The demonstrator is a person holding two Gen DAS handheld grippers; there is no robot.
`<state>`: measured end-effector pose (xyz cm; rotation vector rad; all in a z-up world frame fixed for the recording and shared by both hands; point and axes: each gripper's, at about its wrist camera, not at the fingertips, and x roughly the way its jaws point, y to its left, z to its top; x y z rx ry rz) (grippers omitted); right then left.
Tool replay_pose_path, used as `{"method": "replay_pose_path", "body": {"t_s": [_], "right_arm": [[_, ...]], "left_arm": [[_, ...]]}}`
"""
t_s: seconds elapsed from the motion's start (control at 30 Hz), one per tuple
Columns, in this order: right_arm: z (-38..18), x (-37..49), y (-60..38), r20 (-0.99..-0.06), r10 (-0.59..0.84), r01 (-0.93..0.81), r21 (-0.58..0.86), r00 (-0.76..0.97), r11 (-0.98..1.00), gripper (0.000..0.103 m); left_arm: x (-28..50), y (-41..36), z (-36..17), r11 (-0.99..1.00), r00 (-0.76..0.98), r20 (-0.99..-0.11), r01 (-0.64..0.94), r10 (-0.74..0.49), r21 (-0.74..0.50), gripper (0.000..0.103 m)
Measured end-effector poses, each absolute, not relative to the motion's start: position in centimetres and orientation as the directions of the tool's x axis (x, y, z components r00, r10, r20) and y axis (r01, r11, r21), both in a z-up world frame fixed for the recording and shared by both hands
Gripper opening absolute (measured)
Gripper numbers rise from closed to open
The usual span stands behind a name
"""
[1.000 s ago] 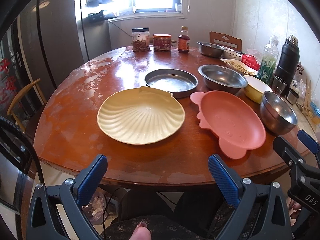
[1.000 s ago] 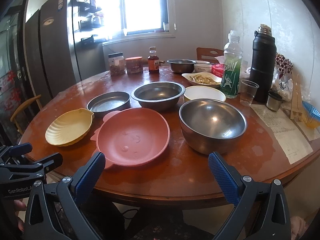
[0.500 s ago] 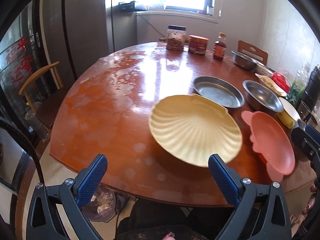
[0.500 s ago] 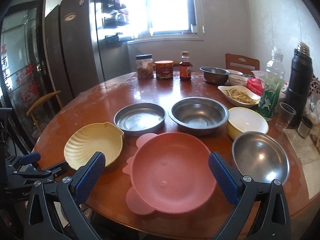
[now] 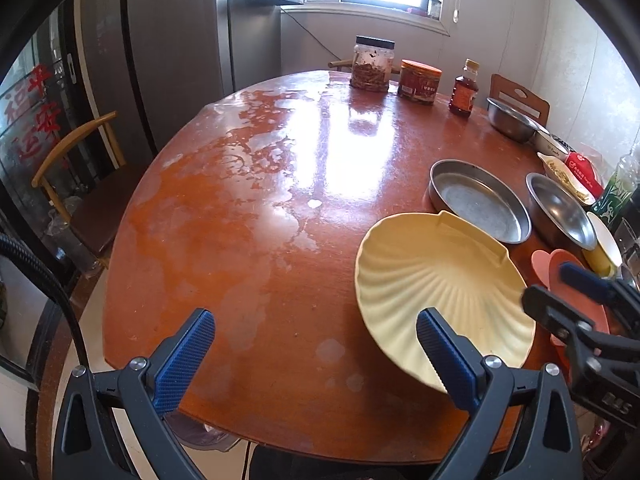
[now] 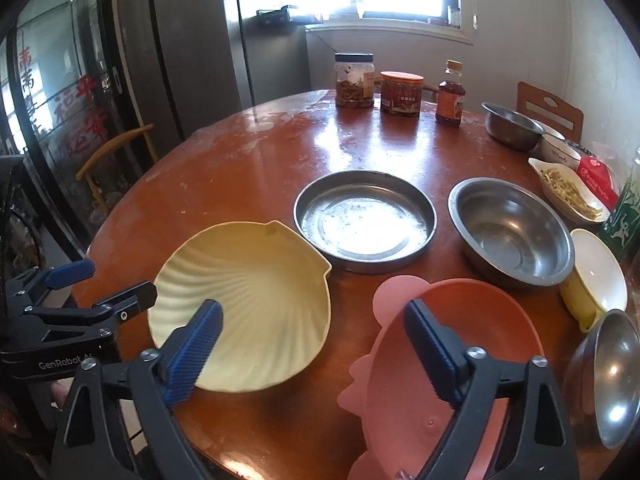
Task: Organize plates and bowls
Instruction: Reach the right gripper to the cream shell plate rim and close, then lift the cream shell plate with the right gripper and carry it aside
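yellow shell plate (image 6: 244, 308) sits at the near edge of the round table (image 5: 240, 208), about 7 o'clock from the table's middle in the right wrist view. pink plate (image 6: 460, 364) is just beside it at its 3 o'clock, a strip of bare wood between, not touching. flat steel pan (image 6: 364, 220) lies at the shell's 1 o'clock, close to its hinge corner. steel bowl (image 6: 512, 232) is further right; yellow bowl (image 6: 596, 284) and a 2nd steel bowl (image 6: 608, 376) are at the right rim.

shell plate looks like moulded plastic: prob light, stiff, not fragile, glossy so a bit slippery. ribs fan out from the flat hinge end. best hold is the thin raised rim, pads pinching inside and outside of the lip. wall is shallow, so it may tip if taken at one side only.

its axis runs hinge to scalloped edge: hinge points to 12–1 o'clock, away from the person, and the round fan edge faces 6–7 o'clock.

left gripper (image 5: 316, 356) jaws wide apart, nothing between them, right pad over the shell's near rim, no clear contact. right gripper (image 6: 312, 348) jaws apart too but have just been closing. left pad is over the shell's bowl, right pad over the pink plate's rim, neither clamped on anything.
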<state>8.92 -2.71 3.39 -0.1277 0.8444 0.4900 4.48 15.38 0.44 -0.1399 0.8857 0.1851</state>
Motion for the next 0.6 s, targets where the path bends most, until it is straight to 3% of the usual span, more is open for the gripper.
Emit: {"method": "replay_pose_path", "body": {"t_s": [0.03, 0.23, 0.37, 0.43, 0.6], "right_arm": [[2.9, 9.4, -2.5, -0.762, 0.354, -0.464, 0.08, 0.542, 0.882, 0.062], [1.1, 10.3, -1.7, -0.796, 0.32, -0.464, 0.056, 0.514, 0.884, 0.058], [0.5, 10.7, -1.3, -0.815, 0.294, -0.468, 0.032, 0.499, 0.883, 0.04], [0.2, 10.8, -1.3, -0.823, 0.3, -0.47, 0.045, 0.482, 0.881, 0.033], [0.0, 10.6, -1.2, -0.822, 0.297, -0.472, 0.039, 0.486, 0.881, 0.028]], "left_arm": [[4.7, 15.4, 0.5, 0.976, 0.621, -0.778, -0.211, 0.097, -0.046, 0.102], [6.5, 15.3, 0.1, 0.987, 0.593, -0.805, -0.144, 0.025, -0.076, 0.102], [7.6, 14.6, -0.3, 0.989, 0.584, -0.81, -0.141, 0.051, -0.039, 0.096], [7.9, 14.2, -0.7, 0.991, 0.581, -0.813, -0.129, 0.043, -0.04, 0.079], [8.5, 13.6, -1.6, 0.99, 0.561, -0.826, -0.084, -0.047, -0.114, 0.043]]}}
